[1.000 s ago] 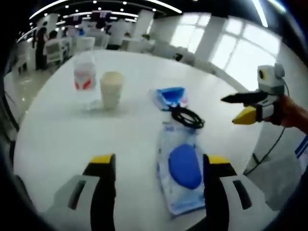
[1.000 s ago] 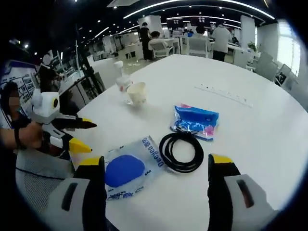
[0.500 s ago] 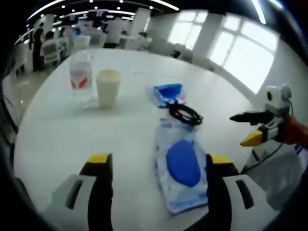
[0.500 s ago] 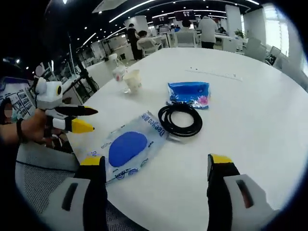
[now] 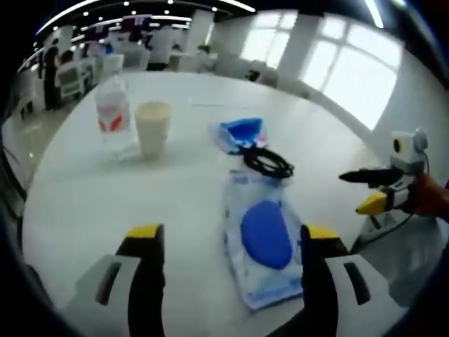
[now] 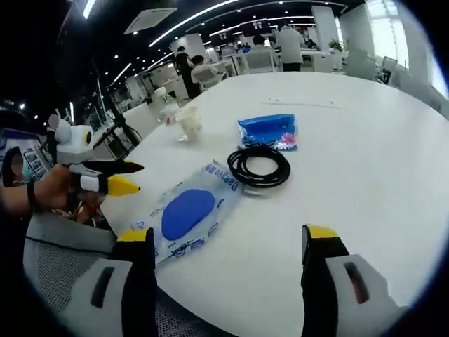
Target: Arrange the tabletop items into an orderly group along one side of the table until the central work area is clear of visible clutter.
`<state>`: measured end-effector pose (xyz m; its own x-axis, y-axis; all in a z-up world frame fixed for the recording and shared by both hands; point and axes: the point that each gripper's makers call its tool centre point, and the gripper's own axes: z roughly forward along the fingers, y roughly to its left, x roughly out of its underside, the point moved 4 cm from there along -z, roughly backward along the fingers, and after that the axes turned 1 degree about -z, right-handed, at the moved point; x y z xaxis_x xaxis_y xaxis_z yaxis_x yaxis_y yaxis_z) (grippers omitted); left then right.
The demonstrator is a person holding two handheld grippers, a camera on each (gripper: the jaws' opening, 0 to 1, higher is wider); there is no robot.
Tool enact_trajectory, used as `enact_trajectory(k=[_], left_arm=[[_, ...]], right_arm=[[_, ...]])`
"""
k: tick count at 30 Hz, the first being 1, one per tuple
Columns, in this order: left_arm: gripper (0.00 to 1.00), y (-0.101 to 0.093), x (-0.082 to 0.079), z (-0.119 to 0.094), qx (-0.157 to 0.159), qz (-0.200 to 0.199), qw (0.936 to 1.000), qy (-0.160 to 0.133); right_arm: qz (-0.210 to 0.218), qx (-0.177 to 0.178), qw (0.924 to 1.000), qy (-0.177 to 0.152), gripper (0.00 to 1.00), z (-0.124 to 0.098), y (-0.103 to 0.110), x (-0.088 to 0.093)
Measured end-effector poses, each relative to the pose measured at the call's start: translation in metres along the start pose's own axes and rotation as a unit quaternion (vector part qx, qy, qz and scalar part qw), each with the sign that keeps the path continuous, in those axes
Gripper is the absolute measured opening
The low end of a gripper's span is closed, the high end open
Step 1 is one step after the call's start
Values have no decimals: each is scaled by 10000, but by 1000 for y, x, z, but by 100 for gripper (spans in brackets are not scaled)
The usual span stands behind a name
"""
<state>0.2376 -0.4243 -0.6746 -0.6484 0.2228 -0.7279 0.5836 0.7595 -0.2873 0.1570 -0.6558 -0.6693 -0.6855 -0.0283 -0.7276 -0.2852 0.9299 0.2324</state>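
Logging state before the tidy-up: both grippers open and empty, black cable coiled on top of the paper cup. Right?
Not quite. The black cable lies coiled on the table between the blue pouch and the clear packet, apart from the paper cup, as the right gripper view shows. Both grippers are open and empty.

The right gripper point(image 5: 365, 191) has drawn back from the table point(image 5: 105, 189), jaws parted.

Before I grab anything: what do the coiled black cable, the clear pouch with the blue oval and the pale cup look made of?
Coiled black cable: likely rubber or plastic sheathing, matte, bending in smooth loops. Clear pouch with the blue oval: thin glossy plastic film, wrinkled, lying flat, with the table showing through its edges. Pale cup: opaque cream, matte; probably paper, though plastic can't be ruled out.
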Motion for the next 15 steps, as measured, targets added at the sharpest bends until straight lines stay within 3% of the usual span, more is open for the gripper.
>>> enact_trajectory(k=[15], left_arm=[[76,-1,1,3,64,90,9999,37]], right_arm=[[170,15,9999,10,83,-5,-5,10]])
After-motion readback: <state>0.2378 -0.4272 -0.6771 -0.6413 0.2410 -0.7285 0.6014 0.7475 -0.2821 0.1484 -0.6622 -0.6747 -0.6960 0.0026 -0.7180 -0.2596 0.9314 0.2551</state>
